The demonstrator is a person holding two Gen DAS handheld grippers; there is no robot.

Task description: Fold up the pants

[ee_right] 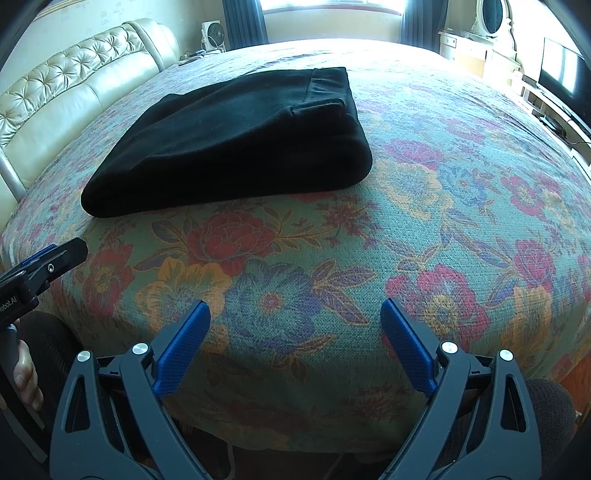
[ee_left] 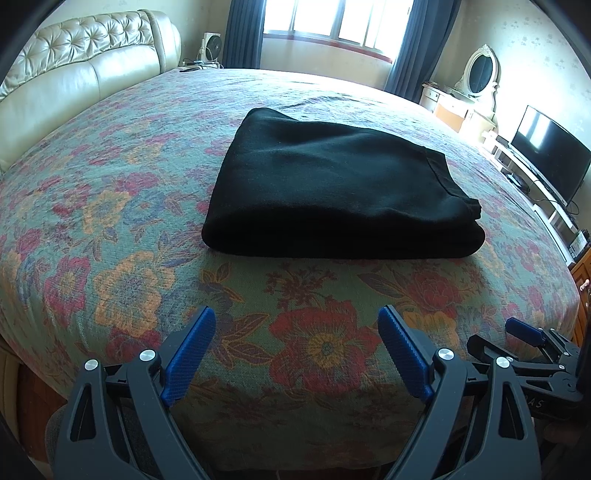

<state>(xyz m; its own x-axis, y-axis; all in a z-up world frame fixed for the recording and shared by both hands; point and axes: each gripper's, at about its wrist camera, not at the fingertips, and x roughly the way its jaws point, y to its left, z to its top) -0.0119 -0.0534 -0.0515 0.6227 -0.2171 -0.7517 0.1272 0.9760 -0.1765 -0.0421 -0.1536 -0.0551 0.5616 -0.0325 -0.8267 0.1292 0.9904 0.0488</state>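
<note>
Pants (ee_left: 332,184) folded on bed (ee_left: 110,258); 2 claws spread

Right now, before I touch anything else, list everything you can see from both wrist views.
pants: one, black, folded, mid-bed
bedspread: one, floral green, red and orange, covering the bed
headboard: one, cream tufted, left of the bed
fan: one, white, beside the headboard
curtains: two, dark blue, flanking the window
vanity mirror: one, oval, white frame, far right
television: one, black, on a white stand, right wall
left gripper: one, black with blue pads, jaws open, empty, near bed edge
right gripper: one, same colours, jaws open, empty, near bed edge
</note>
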